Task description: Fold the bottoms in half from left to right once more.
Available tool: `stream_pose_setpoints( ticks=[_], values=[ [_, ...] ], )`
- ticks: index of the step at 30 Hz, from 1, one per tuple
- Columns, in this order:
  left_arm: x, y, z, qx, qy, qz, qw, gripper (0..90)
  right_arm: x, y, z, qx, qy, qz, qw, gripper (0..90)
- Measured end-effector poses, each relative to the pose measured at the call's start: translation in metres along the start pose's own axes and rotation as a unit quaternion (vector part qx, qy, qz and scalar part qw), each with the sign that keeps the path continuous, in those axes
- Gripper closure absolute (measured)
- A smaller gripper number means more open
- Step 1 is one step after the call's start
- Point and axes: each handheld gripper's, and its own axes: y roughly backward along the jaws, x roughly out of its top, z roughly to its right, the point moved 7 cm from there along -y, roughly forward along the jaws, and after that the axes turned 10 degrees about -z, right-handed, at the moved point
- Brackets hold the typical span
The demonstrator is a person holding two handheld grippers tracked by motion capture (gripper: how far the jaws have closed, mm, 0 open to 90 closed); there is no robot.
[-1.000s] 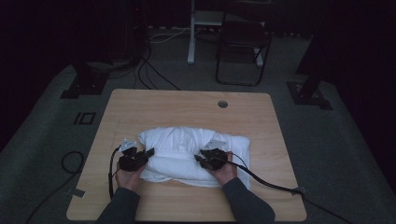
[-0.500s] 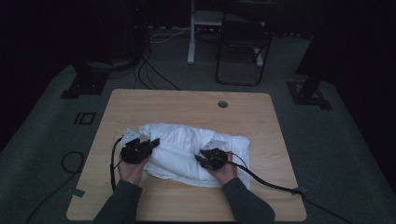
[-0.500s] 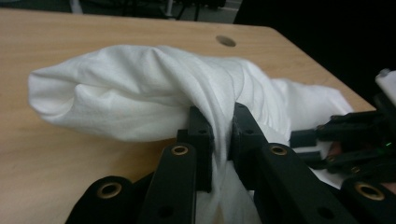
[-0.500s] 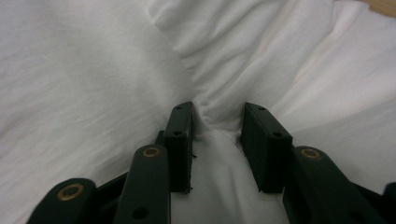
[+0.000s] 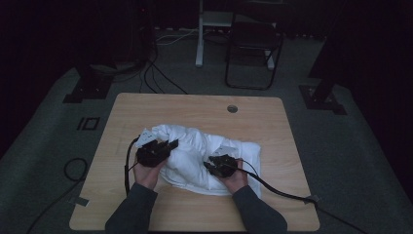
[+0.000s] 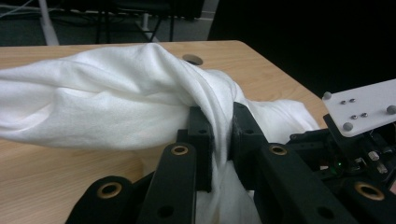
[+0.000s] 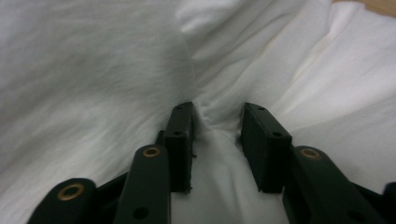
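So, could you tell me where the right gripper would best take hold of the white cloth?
Probably at the raised fold between the right gripper jaws, coming down from above. The white cloth bunches into a narrow ridge there, thin enough to pinch, while the flatter cloth around it offers no edge to catch.

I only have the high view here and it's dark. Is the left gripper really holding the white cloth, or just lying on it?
Observer: Holding it. In the left gripper view the left gripper has a bunched fold of the white cloth pinched between its jaws.
Operator: Is that fold off the table?
Observer: Yes, it hangs above the wooden table, draping down toward the far side.
Operator: And the right one?
Observer: The right gripper has its jaws apart, pressed down into the cloth, with a small ridge of fabric between them that the pads do not squeeze.
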Motion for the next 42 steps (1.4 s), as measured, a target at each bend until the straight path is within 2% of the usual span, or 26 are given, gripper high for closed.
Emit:
stream_pose_setpoints(
  ticks=[3, 6, 9, 10, 11, 13, 16, 21, 22, 23, 24, 25, 27, 28, 29, 31, 33, 36, 38, 42],
  values=[
    [0.000, 0.000, 0.000, 0.000, -0.001, 0.002, 1.0000, 81.9, 0.002, 0.016, 0.001, -0.013, 0.024, 0.000, 0.9996, 48.6],
    [-0.002, 0.002, -0.003, 0.003, 0.002, 0.001, 1.0000, 81.9, 0.003, 0.042, 0.004, -0.041, 0.039, 0.021, 0.9982, 46.7],
    [-0.003, 0.004, -0.006, 0.004, 0.006, 0.002, 1.0000, 81.9, -0.006, 0.058, 0.012, -0.043, 0.019, 0.025, 0.9986, 45.4],
    [-0.003, 0.004, -0.006, 0.004, 0.006, 0.002, 1.0000, 81.9, -0.006, 0.058, 0.012, -0.043, 0.019, 0.025, 0.9986, 45.4],
    [-0.003, 0.005, -0.007, 0.003, 0.009, 0.003, 1.0000, 81.9, -0.018, 0.051, 0.015, -0.034, 0.006, 0.011, 0.9994, 45.1],
    [-0.002, 0.005, -0.005, 0.001, 0.009, 0.005, 0.9999, 81.9, -0.025, 0.038, 0.014, -0.028, 0.001, -0.005, 0.9996, 45.2],
    [0.003, 0.005, 0.001, -0.002, 0.001, 0.007, 1.0000, 81.9, -0.025, 0.023, 0.008, -0.015, -0.007, -0.002, 0.9999, 45.2],
    [0.012, 0.007, 0.009, -0.009, -0.007, 0.014, 0.9998, 81.9, -0.014, 0.012, -0.003, -0.007, 0.005, -0.005, 1.0000, 45.5],
    [0.017, 0.006, 0.018, -0.011, -0.022, 0.017, 0.9996, 81.9, -0.008, 0.007, -0.010, 0.001, 0.009, -0.006, 0.9999, 45.5],
    [0.017, 0.006, 0.018, -0.011, -0.022, 0.017, 0.9996, 81.9, -0.008, 0.007, -0.010, 0.001, 0.009, -0.006, 0.9999, 45.5],
    [0.017, 0.004, 0.022, -0.008, -0.033, 0.013, 0.9993, 81.9, -0.004, 0.008, -0.016, 0.003, 0.036, -0.010, 0.9993, 45.5],
    [0.016, 0.003, 0.022, -0.009, -0.033, 0.012, 0.9994, 81.9, -0.004, 0.015, -0.016, -0.002, 0.049, -0.010, 0.9988, 46.1],
    [0.015, 0.002, 0.021, -0.010, -0.031, 0.012, 0.9994, 81.9, -0.004, 0.033, -0.009, -0.004, 0.037, 0.012, 0.9992, 47.4],
    [0.014, 0.002, 0.019, -0.009, -0.029, 0.011, 0.9995, 81.9, -0.006, 0.040, -0.003, -0.011, 0.033, 0.019, 0.9992, 47.1],
    [0.014, 0.002, 0.019, -0.009, -0.029, 0.011, 0.9995, 81.9, -0.012, 0.049, 0.007, -0.027, 0.021, 0.019, 0.9992, 46.2],
    [0.015, 0.002, 0.018, -0.011, -0.026, 0.012, 0.9995, 81.9, -0.025, 0.053, 0.022, -0.038, -0.002, 0.009, 0.9992, 44.7],
    [0.015, 0.002, 0.018, -0.011, -0.026, 0.012, 0.9995, 81.9, -0.041, 0.047, 0.034, -0.034, -0.034, -0.012, 0.9988, 44.4],
    [0.017, 0.000, 0.022, -0.013, -0.030, 0.010, 0.9994, 81.9, -0.049, 0.032, 0.033, -0.029, -0.037, -0.027, 0.9985, 46.0],
    [0.019, -0.002, 0.025, -0.013, -0.038, 0.006, 0.9992, 81.8, -0.045, 0.024, 0.029, -0.034, -0.035, -0.028, 0.9984, 47.5],
    [0.023, -0.006, 0.032, -0.017, -0.047, 0.003, 0.9988, 81.8, -0.033, 0.015, 0.021, -0.029, -0.031, -0.030, 0.9986, 48.6]
  ],
)
